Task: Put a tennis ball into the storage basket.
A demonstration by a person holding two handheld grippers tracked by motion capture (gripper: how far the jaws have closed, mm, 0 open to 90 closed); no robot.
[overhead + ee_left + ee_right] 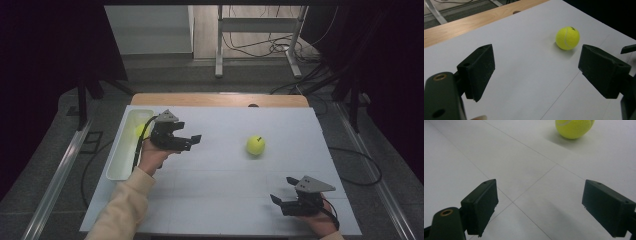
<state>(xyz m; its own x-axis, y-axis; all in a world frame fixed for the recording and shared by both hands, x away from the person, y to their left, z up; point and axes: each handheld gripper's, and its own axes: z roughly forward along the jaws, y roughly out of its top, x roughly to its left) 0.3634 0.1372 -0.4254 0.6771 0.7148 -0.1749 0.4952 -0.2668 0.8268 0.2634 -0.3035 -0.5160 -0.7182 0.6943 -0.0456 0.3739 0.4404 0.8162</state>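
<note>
White worktop (225, 200) spans mid-frame in the high view. Long white tray (120, 160) at its left edge, something yellow inside. Left gripper (192, 140) centre-left, jaws apart, empty. Right gripper (277, 201) lower right, jaws apart, empty. Tennis ball (255, 145) right of centre, apart from both.

Tennis ball (255, 145) between left tongs (192, 141); right tongs (280, 202).
</note>
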